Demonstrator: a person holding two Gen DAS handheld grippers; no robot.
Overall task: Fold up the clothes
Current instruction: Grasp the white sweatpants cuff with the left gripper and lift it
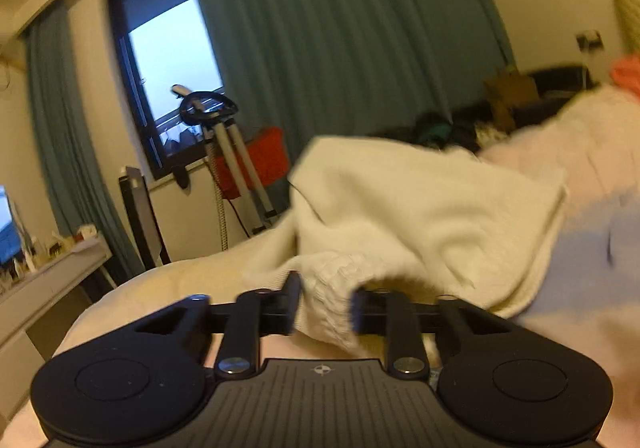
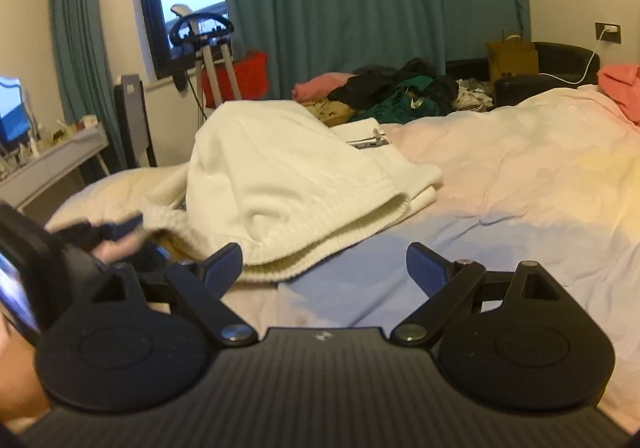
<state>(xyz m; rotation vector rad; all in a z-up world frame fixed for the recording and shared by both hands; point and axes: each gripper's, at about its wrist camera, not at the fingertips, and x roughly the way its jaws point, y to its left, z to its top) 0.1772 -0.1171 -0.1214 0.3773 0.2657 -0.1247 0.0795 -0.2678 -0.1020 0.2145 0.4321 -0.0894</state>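
Left wrist view shows the left gripper (image 1: 324, 312) clamped on the ribbed hem of the cream sweater (image 1: 420, 207) lying on the bed (image 2: 520, 175), while the right gripper (image 2: 324, 272), jaws apart, likely must pinch the hem's other corner next.

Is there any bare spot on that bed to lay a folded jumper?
Yes: the bedspread is bare right of the cream sweater, up to the pink garment. The far end is crowded by the clothes pile.
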